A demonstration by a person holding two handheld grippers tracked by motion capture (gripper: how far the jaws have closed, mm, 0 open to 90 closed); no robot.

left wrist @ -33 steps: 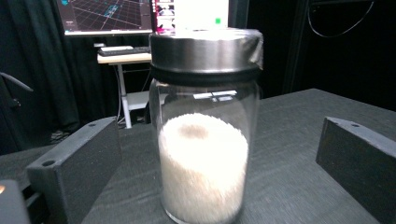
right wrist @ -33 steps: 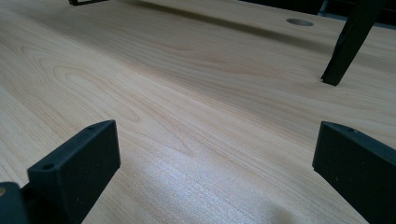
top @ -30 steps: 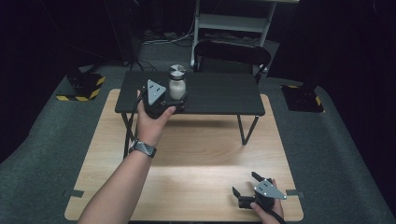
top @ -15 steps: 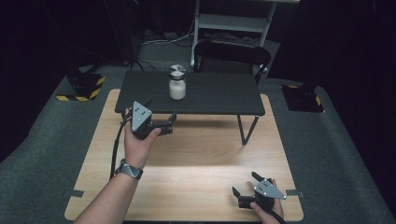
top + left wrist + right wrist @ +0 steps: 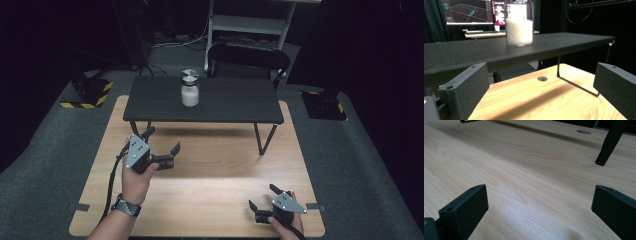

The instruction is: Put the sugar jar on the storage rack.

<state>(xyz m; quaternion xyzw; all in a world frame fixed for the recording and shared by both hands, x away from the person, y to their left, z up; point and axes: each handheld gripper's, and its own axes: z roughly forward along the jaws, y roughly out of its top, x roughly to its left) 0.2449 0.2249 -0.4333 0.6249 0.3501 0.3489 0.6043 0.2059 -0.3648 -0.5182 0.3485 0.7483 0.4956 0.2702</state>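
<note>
A glass jar [image 5: 190,89] with a metal lid and white grains inside stands upright on the small black table [image 5: 225,102]. That table sits at the far end of the wooden tabletop [image 5: 210,175]. My left gripper [image 5: 162,140] is open and holds nothing, hovering in front of the black table's left part, well short of the jar. In the left gripper view the jar [image 5: 519,25] rises beyond the black table's edge [image 5: 486,53], between the spread jaws of my left gripper [image 5: 541,77]. My right gripper [image 5: 263,198] rests open at the near right; its own view shows my right gripper [image 5: 539,200] over bare wood.
The black table's thin metal legs [image 5: 263,140] stand on the wood, and one leg's foot [image 5: 607,145] is ahead of the right gripper. A cable hole [image 5: 542,78] is in the wood. A black chair [image 5: 250,57] and a white shelf frame [image 5: 250,22] stand behind.
My left gripper has let go of the jar and drawn back toward the near left, open. The jar stays on the black table. The right gripper has not moved.
</note>
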